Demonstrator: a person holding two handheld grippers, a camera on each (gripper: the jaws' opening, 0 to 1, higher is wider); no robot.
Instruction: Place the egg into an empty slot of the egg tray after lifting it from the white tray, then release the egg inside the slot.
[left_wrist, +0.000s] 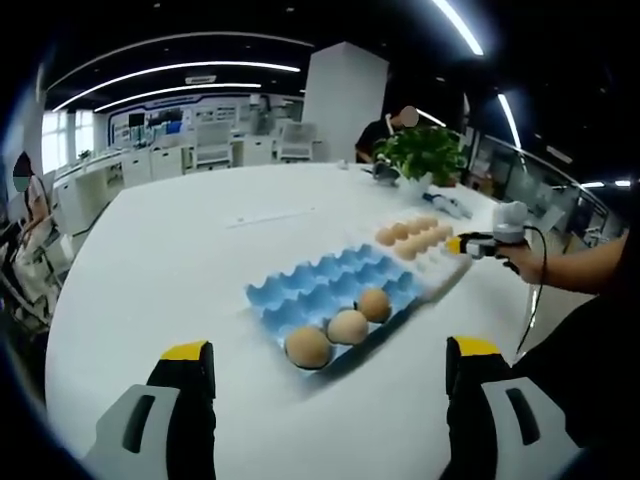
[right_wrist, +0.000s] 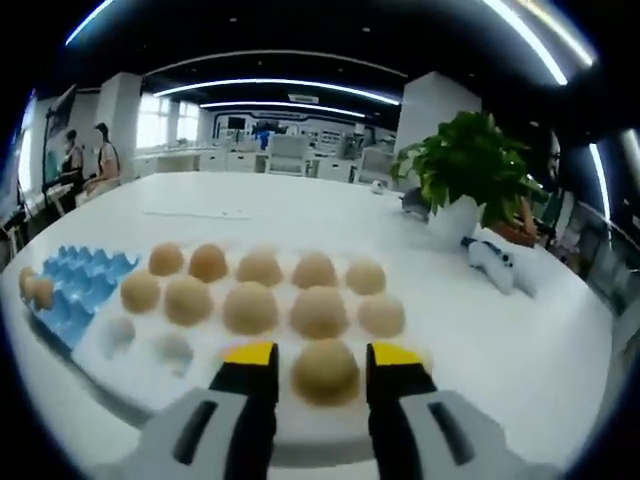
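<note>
In the right gripper view, an egg (right_wrist: 324, 371) is seen between the jaws of the right gripper (right_wrist: 322, 365), at the near edge of the white tray (right_wrist: 330, 435); the yellow-tipped jaws stand close on either side of it, but whether they are already pressing on it or just beside it cannot be told. No long axis can be made out on this egg, which looks rounded from here. Beyond it on the white tray, further eggs are laid in rows, with two hollows left bare toward the blue egg tray (right_wrist: 75, 290). The blue egg tray lies touching or just beside the white tray, on the side away from the potted plant (right_wrist: 465, 165). In the left gripper view, the left gripper (left_wrist: 325, 365) is held spread and empty, near the blue egg tray, where three eggs (left_wrist: 345, 326) sit along its near edge and the remaining slots stand free. The right gripper is judged the nearer tool for the lift; the carry would run from the white tray across to a free slot. No readable writing or brand is visible.
</note>
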